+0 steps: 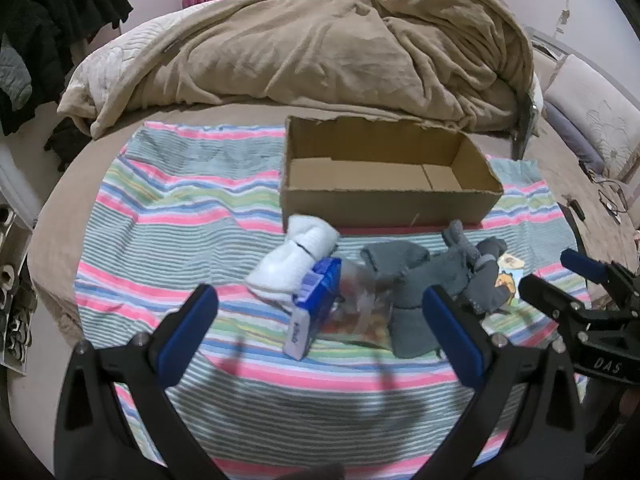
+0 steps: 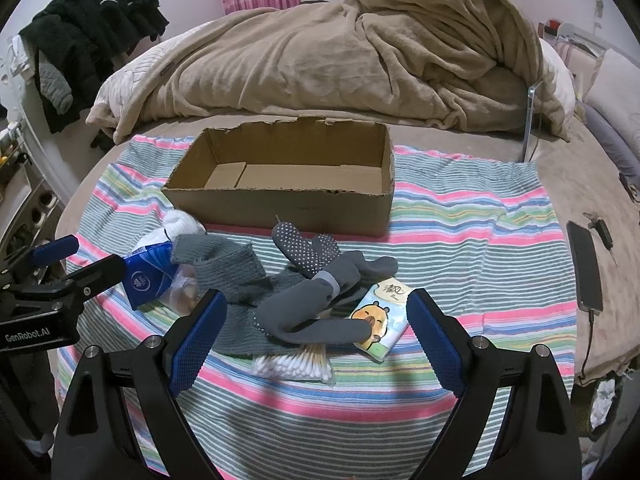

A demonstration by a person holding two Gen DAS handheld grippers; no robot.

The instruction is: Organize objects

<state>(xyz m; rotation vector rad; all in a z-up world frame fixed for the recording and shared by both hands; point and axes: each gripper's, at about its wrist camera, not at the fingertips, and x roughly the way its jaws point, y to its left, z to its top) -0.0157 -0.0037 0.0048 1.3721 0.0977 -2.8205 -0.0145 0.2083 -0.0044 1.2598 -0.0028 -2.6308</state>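
An open cardboard box (image 1: 384,200) (image 2: 288,206) stands empty on a striped cloth (image 1: 180,208) (image 2: 460,232). In front of it lies a pile: a white sock roll (image 1: 296,260) (image 2: 180,222), a blue packet (image 1: 316,296) (image 2: 150,276), grey socks (image 1: 424,276) (image 2: 304,276), a cartoon tissue pack (image 2: 380,316) (image 1: 508,276) and a bag of cotton swabs (image 2: 296,364). My left gripper (image 1: 320,300) is open above the blue packet. My right gripper (image 2: 316,304) is open above the grey socks and tissue pack.
A rumpled beige blanket (image 1: 320,48) (image 2: 340,52) lies behind the box. A phone on a cable (image 2: 586,264) lies at the right. Dark clothes (image 2: 92,28) hang at the far left. The other gripper shows at each view's side (image 1: 580,292) (image 2: 60,276).
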